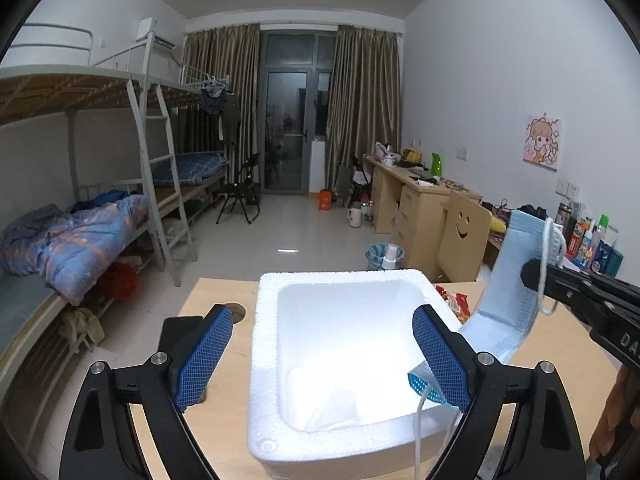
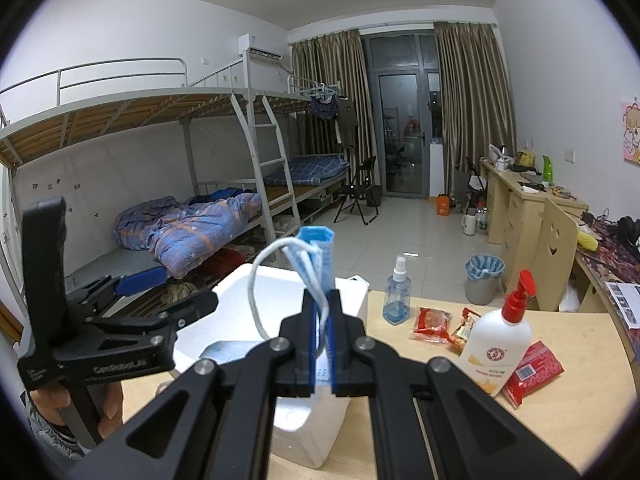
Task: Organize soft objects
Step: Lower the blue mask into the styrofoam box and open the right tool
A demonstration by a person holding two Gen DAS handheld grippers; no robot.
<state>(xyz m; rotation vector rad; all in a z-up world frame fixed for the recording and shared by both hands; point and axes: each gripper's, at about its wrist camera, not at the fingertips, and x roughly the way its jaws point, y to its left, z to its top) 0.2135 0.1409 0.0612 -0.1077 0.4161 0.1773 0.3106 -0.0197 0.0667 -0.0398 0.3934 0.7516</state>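
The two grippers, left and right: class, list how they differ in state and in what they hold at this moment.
The left gripper stands open, pads wide apart over the white foam box; the right gripper is shut. The left gripper grips nothing, though the blue face mask brushes one pad; the right gripper pinches that mask, holding it upright. Both have black arms and blue pads.

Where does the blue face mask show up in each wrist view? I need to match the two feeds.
Left wrist view: the face mask hangs at right, from the right gripper down behind the left gripper's right finger.
Right wrist view: the mask stands at centre, pinched upright between the right gripper's fingers.
Shared landmark: the white foam box, below the mask in both views.
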